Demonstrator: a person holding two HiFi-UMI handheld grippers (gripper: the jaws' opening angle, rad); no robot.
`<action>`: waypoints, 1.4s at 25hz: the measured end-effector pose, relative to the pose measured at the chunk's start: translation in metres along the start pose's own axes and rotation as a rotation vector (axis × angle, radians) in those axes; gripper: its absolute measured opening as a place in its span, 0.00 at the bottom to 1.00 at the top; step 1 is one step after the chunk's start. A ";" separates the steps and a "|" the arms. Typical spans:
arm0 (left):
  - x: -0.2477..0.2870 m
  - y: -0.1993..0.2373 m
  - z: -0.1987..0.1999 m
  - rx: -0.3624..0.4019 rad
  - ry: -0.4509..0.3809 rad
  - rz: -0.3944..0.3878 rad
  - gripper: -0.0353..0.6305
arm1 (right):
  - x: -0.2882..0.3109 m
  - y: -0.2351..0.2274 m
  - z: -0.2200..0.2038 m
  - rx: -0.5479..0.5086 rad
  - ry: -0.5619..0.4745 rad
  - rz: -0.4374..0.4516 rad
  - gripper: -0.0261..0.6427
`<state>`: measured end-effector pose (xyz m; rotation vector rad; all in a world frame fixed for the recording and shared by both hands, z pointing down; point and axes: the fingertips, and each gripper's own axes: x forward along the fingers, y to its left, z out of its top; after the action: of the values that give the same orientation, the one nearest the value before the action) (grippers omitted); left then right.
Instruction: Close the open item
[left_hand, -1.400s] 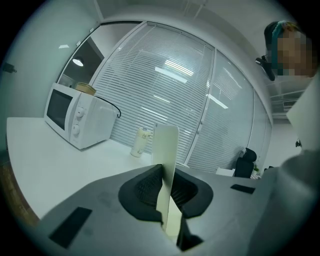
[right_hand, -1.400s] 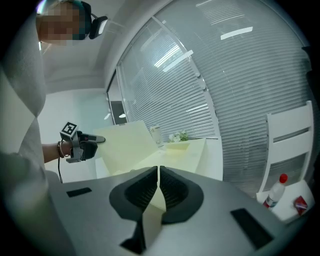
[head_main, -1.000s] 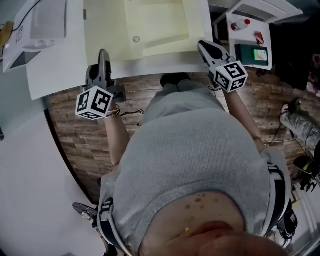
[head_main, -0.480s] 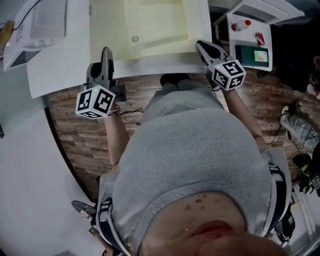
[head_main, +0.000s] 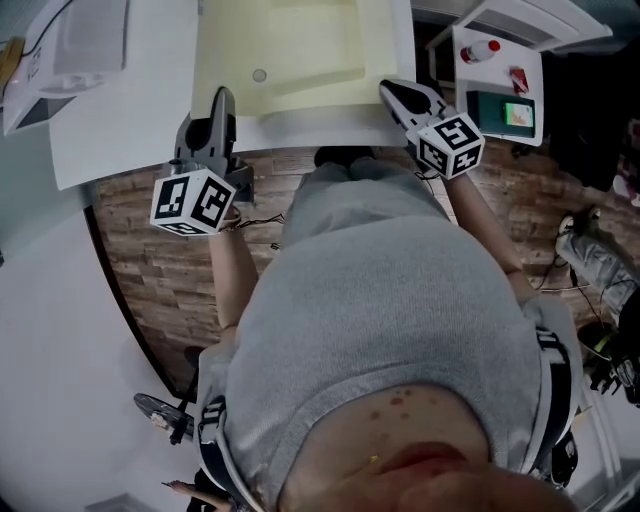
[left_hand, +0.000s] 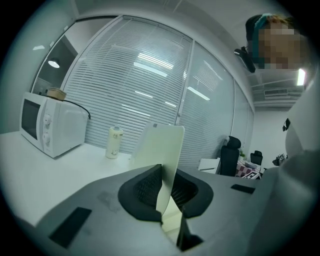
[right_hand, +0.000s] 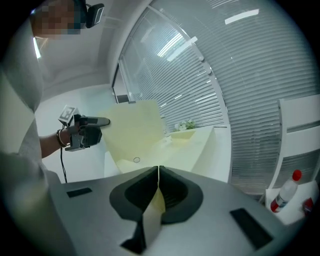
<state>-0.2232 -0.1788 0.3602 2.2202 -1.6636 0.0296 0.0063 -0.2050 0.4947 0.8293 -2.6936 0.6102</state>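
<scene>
A pale yellow cardboard box (head_main: 300, 50) lies open on the white table (head_main: 120, 130), seen from above in the head view. My left gripper (head_main: 220, 105) is at the box's near left corner, shut on a thin yellow flap (left_hand: 161, 147) that stands upright between its pads. My right gripper (head_main: 393, 92) is at the near right corner, shut on the box's yellow edge (right_hand: 152, 210). In the right gripper view the box's raised panel (right_hand: 135, 130) and inner tray (right_hand: 190, 142) spread ahead, with the left gripper (right_hand: 85, 132) across from it.
A white microwave (left_hand: 47, 125) and a small bottle (left_hand: 114, 142) stand on the table at the left. At the right is a white stand with a red-capped bottle (head_main: 483, 47) and a green item (head_main: 505, 112). Window blinds lie behind; an office chair (left_hand: 229, 152) stands beyond.
Both grippers have drawn slightly toward each other and farther over the table with the box edges in them. Less of the box's inner tray shows now.
</scene>
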 end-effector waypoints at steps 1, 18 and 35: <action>0.002 -0.005 -0.001 0.012 0.004 -0.005 0.09 | 0.001 0.000 0.000 0.001 -0.007 0.010 0.14; 0.041 -0.071 -0.025 0.010 0.111 -0.173 0.11 | 0.002 0.000 0.002 0.019 0.018 0.113 0.14; 0.070 -0.111 -0.063 0.072 0.258 -0.305 0.13 | 0.003 0.002 0.000 0.022 0.050 0.134 0.14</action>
<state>-0.0858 -0.1980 0.4043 2.3834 -1.1964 0.2882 0.0028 -0.2050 0.4948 0.6331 -2.7174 0.6826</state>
